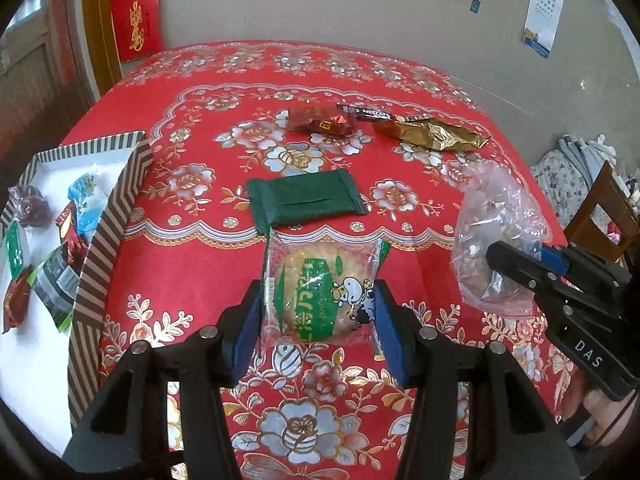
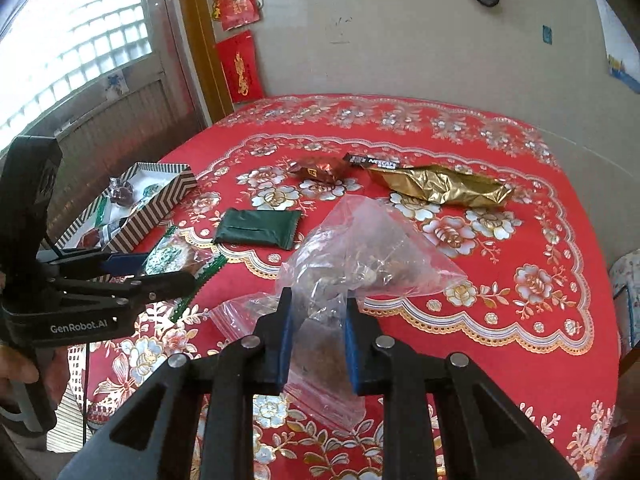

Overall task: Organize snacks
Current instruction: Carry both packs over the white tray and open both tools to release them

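A: Our left gripper [image 1: 318, 312] has its blue-padded fingers [image 1: 246, 328] closed on the clear-wrapped rice cracker packet [image 1: 320, 292], its green label facing up, above the red floral cloth of the bench [image 1: 200, 264].

B: And our right gripper [image 2: 318, 336] has its fingers [image 2: 354, 344] clamped on the clear plastic bag [image 2: 360, 264] of brownish snacks, whose lower edge trails on the cloth.

A: The dark green packet [image 1: 306, 198] lies flat just beyond our cracker. Farther back we see a reddish-brown wrapped snack [image 1: 324, 120], a Nescafé stick [image 1: 366, 113] and a gold foil packet [image 1: 434, 133].

B: At our left the striped box [image 1: 106, 248] holds several wrapped sweets [image 1: 86, 200].
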### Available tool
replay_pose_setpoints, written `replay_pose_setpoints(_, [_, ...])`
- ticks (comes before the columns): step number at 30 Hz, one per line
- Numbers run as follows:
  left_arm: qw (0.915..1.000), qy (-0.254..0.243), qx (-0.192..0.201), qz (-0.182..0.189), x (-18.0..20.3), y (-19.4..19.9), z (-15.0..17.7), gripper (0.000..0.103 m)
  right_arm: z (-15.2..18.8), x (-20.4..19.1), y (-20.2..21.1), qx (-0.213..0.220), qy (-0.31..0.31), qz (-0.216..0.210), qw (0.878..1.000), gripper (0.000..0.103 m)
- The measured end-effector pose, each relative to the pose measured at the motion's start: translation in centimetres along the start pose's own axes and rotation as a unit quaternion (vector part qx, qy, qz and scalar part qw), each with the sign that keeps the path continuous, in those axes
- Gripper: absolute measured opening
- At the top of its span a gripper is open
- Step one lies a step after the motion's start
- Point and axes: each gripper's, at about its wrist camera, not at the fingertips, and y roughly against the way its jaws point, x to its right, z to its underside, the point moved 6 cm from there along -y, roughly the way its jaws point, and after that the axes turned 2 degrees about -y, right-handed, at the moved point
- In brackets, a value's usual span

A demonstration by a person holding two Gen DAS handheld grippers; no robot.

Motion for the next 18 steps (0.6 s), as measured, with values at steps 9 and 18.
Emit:
replay_pose_setpoints(9, [0.9997, 0.004, 0.012, -0.021, -0.8, 0.7, -0.2, 0.055, -1.0, -1.4, 0.1, 0.006, 0.006, -0.009, 1.000, 0.021])
replay_pose_setpoints(18, [0.9987, 0.020, 0.023, -0.041, -3.5, 1.4, -0.5, 0.055, -2.3, -4.0, -1.0, 0.007, 0.023, -0.025, 0.999, 0.021])
